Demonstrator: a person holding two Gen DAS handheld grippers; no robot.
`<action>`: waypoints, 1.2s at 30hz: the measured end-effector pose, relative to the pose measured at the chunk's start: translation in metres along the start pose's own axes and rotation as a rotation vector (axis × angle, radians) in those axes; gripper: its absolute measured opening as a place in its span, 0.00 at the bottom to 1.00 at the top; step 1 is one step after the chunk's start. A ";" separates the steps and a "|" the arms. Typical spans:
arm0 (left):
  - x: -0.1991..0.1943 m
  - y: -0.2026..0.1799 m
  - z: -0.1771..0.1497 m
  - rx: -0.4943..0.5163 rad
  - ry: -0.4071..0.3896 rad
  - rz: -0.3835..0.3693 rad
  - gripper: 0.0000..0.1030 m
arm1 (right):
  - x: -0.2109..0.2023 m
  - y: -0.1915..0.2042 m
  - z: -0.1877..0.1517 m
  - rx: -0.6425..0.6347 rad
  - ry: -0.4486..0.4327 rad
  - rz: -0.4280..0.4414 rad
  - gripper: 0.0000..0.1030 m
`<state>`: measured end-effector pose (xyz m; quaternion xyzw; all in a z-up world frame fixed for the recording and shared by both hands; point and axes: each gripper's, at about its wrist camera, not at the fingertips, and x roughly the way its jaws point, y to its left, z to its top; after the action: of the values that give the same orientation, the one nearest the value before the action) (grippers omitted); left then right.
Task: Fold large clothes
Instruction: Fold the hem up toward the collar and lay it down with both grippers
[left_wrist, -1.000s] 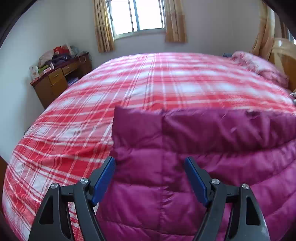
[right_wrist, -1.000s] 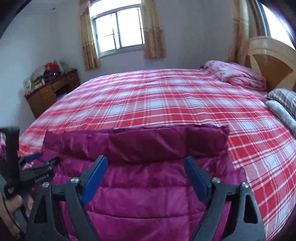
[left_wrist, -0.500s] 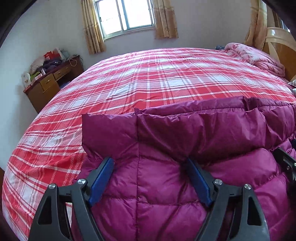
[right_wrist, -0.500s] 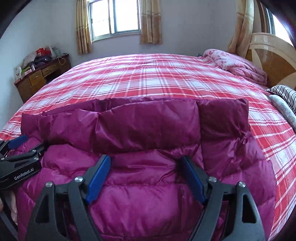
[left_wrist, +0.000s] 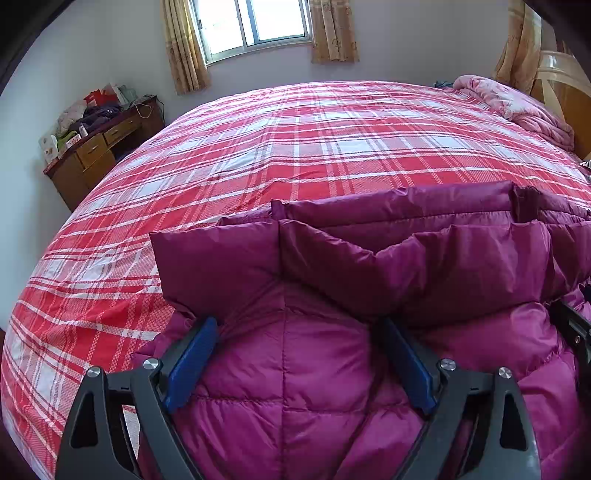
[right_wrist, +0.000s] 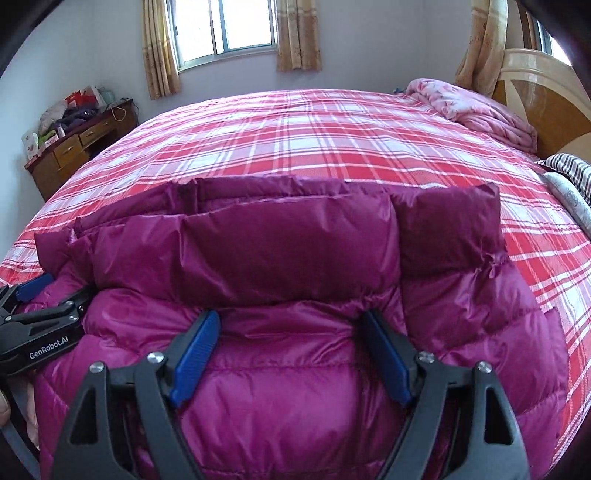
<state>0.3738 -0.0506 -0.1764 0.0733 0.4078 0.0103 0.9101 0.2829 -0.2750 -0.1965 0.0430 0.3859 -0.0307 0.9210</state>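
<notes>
A magenta quilted down jacket (left_wrist: 332, 280) lies on the red plaid bed (left_wrist: 295, 147), its collar end pointing away from me. My left gripper (left_wrist: 299, 332) is open, its blue pads straddling the puffy fabric just below the collar at the jacket's left side. My right gripper (right_wrist: 291, 325) is open too, its pads either side of a bulge of the jacket (right_wrist: 295, 251) below the collar at the right side. The left gripper shows at the left edge of the right wrist view (right_wrist: 40, 317). Whether the pads press the fabric I cannot tell.
The plaid bed (right_wrist: 332, 147) stretches ahead to a curtained window (left_wrist: 255, 26). A wooden dresser (left_wrist: 96, 147) with clutter stands at the left. A pink blanket (right_wrist: 476, 110), a wooden headboard (right_wrist: 546, 96) and striped pillows (right_wrist: 569, 170) are at the right.
Both grippers have moved down and forward onto the jacket. The collar has risen and bunched, and the jacket now fills more of both views.
</notes>
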 end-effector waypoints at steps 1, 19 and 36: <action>0.000 0.000 0.000 0.002 0.001 0.002 0.89 | 0.001 0.000 0.000 0.000 0.004 -0.002 0.81; 0.007 -0.002 0.000 0.013 0.018 0.027 0.91 | 0.010 0.002 0.000 -0.012 0.055 -0.031 0.84; 0.007 -0.003 -0.001 0.017 0.018 0.038 0.92 | 0.015 0.005 0.001 -0.027 0.076 -0.061 0.87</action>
<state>0.3776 -0.0524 -0.1827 0.0887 0.4148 0.0248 0.9053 0.2941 -0.2709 -0.2061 0.0199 0.4220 -0.0517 0.9049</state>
